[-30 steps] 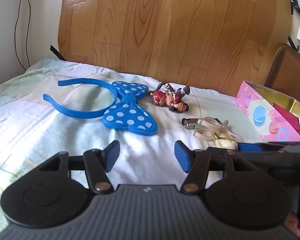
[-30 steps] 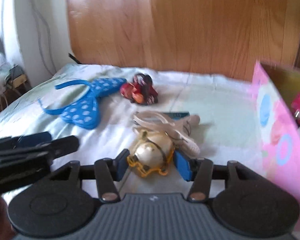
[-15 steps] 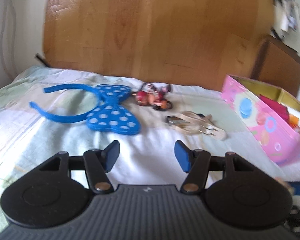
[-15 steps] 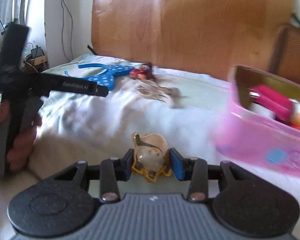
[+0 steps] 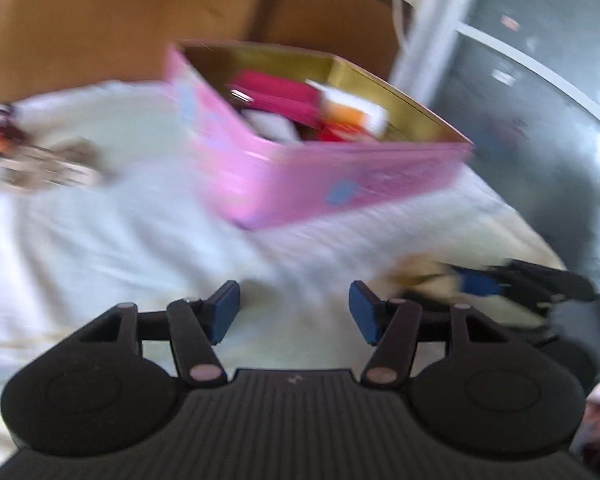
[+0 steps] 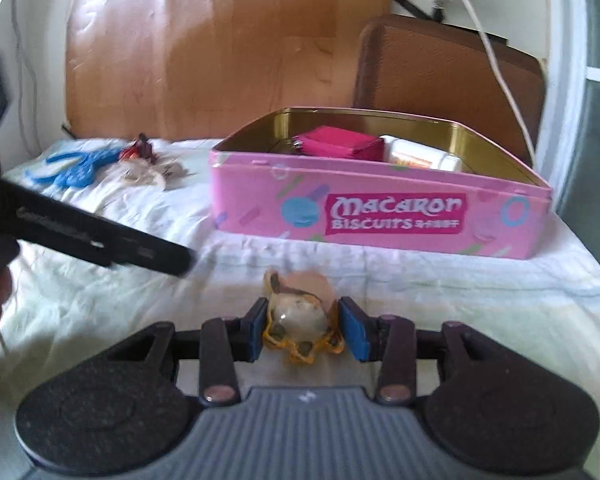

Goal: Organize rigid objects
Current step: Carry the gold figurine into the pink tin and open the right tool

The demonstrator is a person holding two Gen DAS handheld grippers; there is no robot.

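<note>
right gripper (image 6: 304, 328): fingers closed on a small round toy (image 6: 298, 322), cream ball in a yellow-orange frame; blue pads press it from both sides
toy position: held above the bed (image 6: 420, 300), in front of the pink tin's long printed side, not over the opening
left gripper (image 5: 294, 312): fingers spread wide, nothing between them; view heavily blurred
left gripper from the right view: black body (image 6: 100, 236) comes in from the left edge, over the bed, left of the held toy, apart from it
pink tin (image 6: 380, 216): open, lid off, gold inside, "Macaron Biscuits" on the side; sits on the bed at right
tin from the left view: (image 5: 332, 184) corner toward the camera, ahead and slightly right of the fingers
tin contents: magenta wallet-like item (image 6: 340, 146), white tube with orange label (image 6: 420, 156) beside it to the right; other pieces in the left view too blurred to name
blue dotted bow headband (image 6: 74, 166): on the bed, far left
figurine (image 6: 138, 150): small, red and dark, just right of the headband
pale hair clip (image 6: 152, 172): just in front of the figurine, near it; contact not clear
right gripper in the left view: blue pad and black body (image 5: 520, 280) at lower right, blurred
bed cover: white, wrinkled
wooden headboard (image 6: 220, 52): behind the bed
brown chair back (image 6: 440, 76): behind the tin
white cable (image 6: 496, 64): hangs across the chair back
</note>
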